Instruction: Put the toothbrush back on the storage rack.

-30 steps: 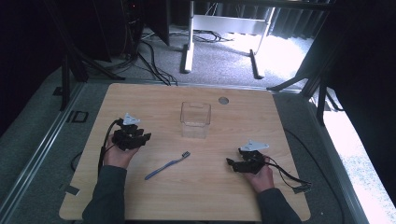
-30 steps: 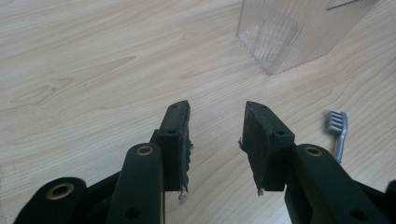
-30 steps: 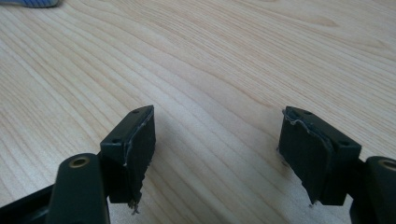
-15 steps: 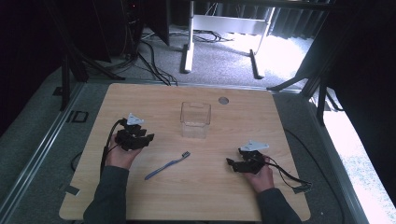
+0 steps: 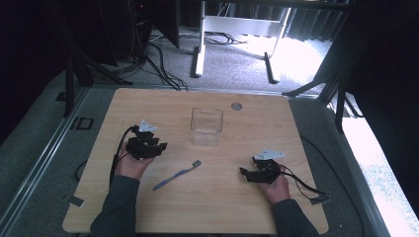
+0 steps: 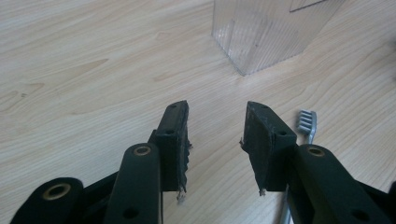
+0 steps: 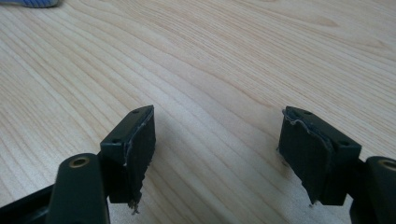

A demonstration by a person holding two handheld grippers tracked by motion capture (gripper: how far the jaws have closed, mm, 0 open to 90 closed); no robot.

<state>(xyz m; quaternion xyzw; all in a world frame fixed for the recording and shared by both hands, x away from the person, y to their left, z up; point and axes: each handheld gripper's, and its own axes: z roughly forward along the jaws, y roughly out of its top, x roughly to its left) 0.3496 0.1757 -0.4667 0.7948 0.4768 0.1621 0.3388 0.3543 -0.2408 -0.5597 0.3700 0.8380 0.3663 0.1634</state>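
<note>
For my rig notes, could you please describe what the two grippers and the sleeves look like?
Both the left gripper and right gripper are black, each with a grey three-cornered plate on top, a trailing black cable, and worn, ragged jaw pads. The sleeves are dark grey.

Daylight glares on the floor [image 5: 296, 54] at upper right; the tabletop [image 5: 163, 108] is evenly lit, surroundings dark, close views slightly soft

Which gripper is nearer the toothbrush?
Left. The left gripper sits just up-left of the toothbrush, whose bristle head shows beside its jaw in the left gripper view. The right gripper lies farther off to the toothbrush's right.
</note>
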